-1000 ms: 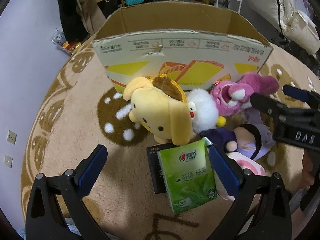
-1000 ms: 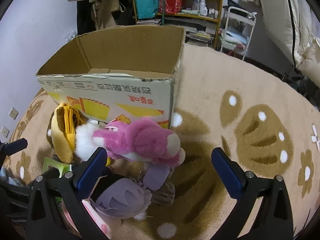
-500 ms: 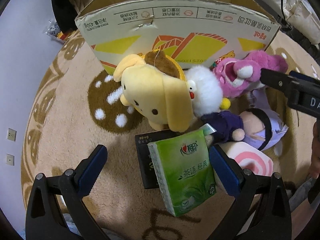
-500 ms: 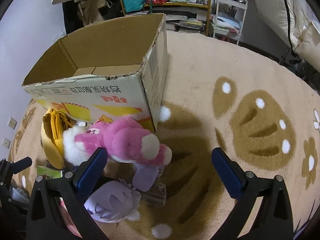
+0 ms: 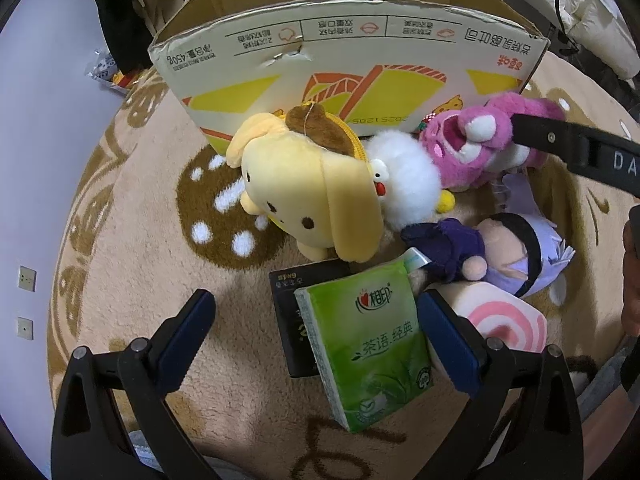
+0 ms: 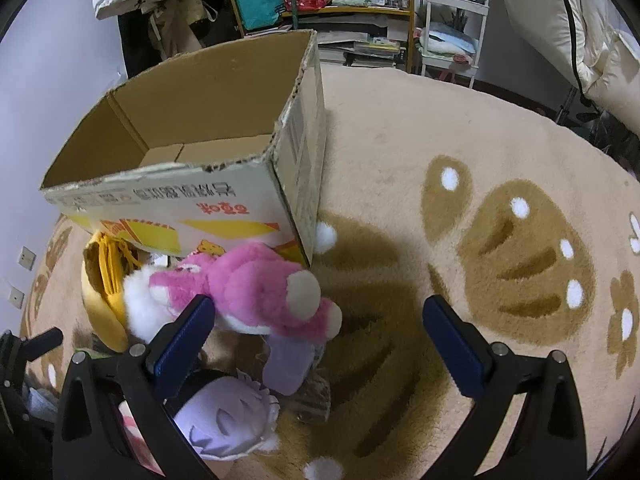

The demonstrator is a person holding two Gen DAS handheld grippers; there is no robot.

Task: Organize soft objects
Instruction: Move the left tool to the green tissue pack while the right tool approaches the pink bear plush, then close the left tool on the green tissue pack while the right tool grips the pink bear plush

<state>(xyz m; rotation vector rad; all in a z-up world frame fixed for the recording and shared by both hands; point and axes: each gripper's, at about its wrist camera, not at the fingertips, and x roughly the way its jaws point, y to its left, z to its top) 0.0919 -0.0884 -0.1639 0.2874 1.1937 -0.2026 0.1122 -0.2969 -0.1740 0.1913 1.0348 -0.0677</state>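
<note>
The soft toys lie in a heap on the rug (image 6: 400, 152), right in front of the cardboard box (image 5: 360, 52). The green tissue pack (image 5: 372, 344) sits between the wide-open fingers of the left claw (image 5: 312, 332), touching neither. Past its tips are the yellow dog toy (image 5: 308, 196) and the white fluffy toy (image 5: 404, 176). The right claw (image 6: 316, 336) is wide open too and holds nothing. The pink bear (image 6: 256, 288) lies just past its left finger, and the purple-haired doll (image 6: 224, 420) is low beside that finger.
</note>
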